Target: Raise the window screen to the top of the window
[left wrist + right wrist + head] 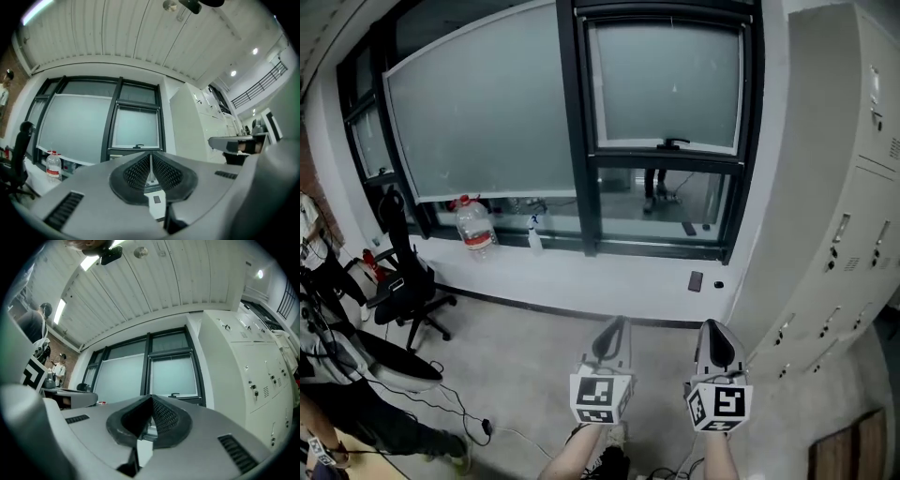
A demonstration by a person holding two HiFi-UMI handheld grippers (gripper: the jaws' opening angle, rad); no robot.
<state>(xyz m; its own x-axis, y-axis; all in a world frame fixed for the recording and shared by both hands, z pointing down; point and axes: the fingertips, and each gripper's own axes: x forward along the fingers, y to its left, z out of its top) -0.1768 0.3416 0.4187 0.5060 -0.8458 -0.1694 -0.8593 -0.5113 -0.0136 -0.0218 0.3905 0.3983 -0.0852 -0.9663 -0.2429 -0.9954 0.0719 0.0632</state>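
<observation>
Left gripper (617, 326) and right gripper (713, 330), grey two-jaw tools, point at the window with jaws pressed together and empty, being well short of it; the grey translucent window screen (666, 80) covers the right frame's upper part, its small black handle (672, 143) at its bottom edge.

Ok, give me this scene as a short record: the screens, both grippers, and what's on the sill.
left screen: down, ends just above the sill
right screen: down to the handle
left gripper: shut, empty, touching nothing
right gripper: shut, empty, touching nothing
on sill: water bottle, spray bottle
</observation>
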